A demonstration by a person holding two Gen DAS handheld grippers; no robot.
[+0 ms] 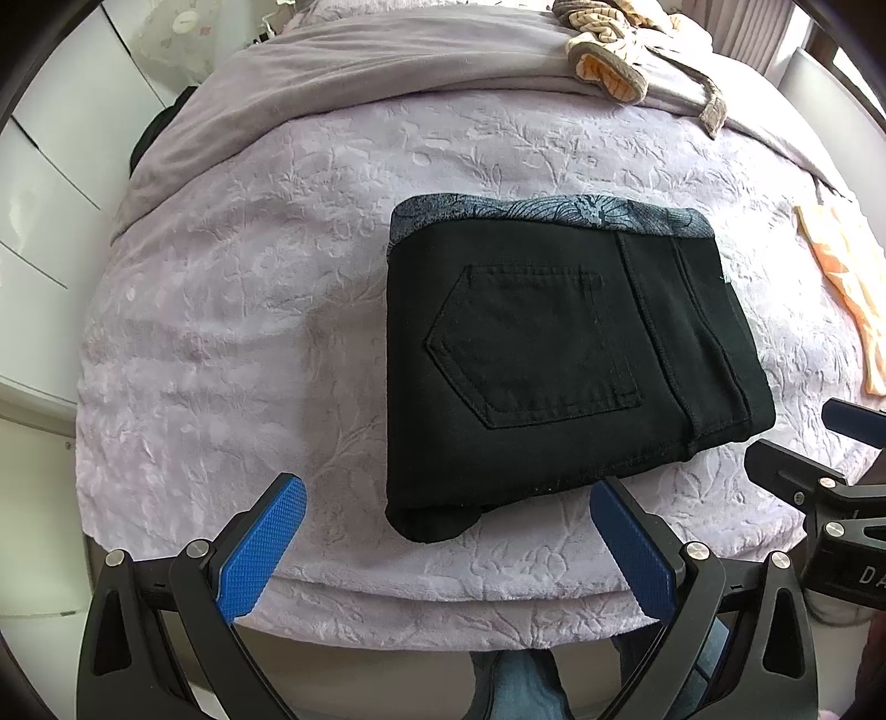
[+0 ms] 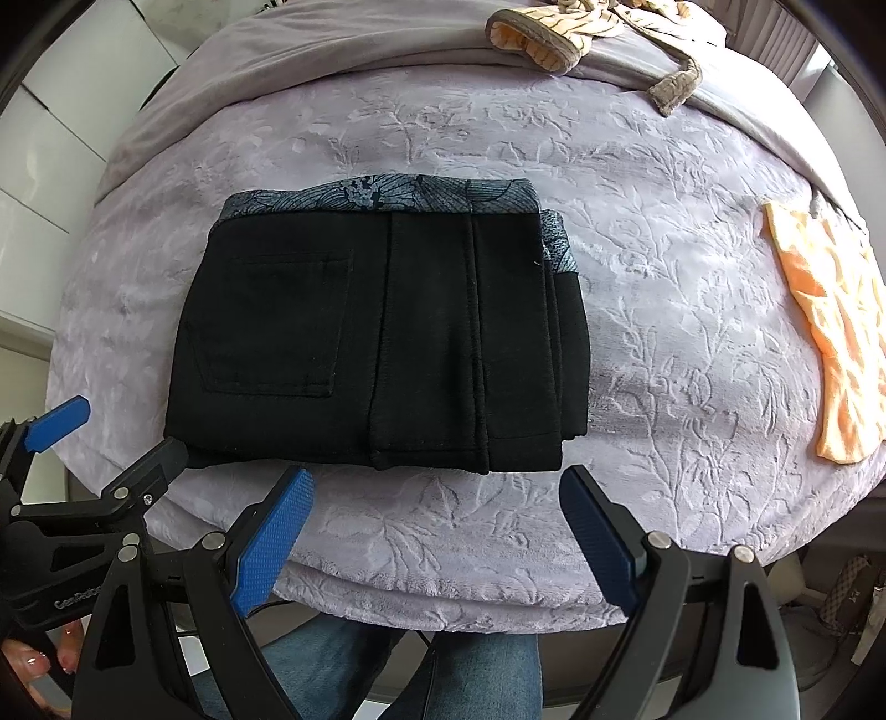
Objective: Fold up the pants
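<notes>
The black pants (image 1: 554, 354) (image 2: 376, 332) lie folded into a compact rectangle on the lilac bed cover (image 1: 221, 332) (image 2: 664, 277). A back pocket faces up and a grey patterned lining shows along the far edge. My left gripper (image 1: 448, 487) hovers open over the stack's near left corner, blue pads spread wide with nothing between them. My right gripper (image 2: 437, 479) stands open just short of the stack's near edge, also empty. Each gripper shows in the other's view, the right gripper (image 1: 803, 437) beside the pants' right corner and the left gripper (image 2: 124, 429) by the left corner.
An orange garment (image 2: 830, 332) (image 1: 847, 293) lies on the bed's right side. A tan striped garment (image 2: 554, 33) (image 1: 609, 50) rests on a folded blanket at the back. White cabinets (image 1: 50, 194) stand to the left. A person's jeans-clad legs (image 2: 482, 664) are below the bed's near edge.
</notes>
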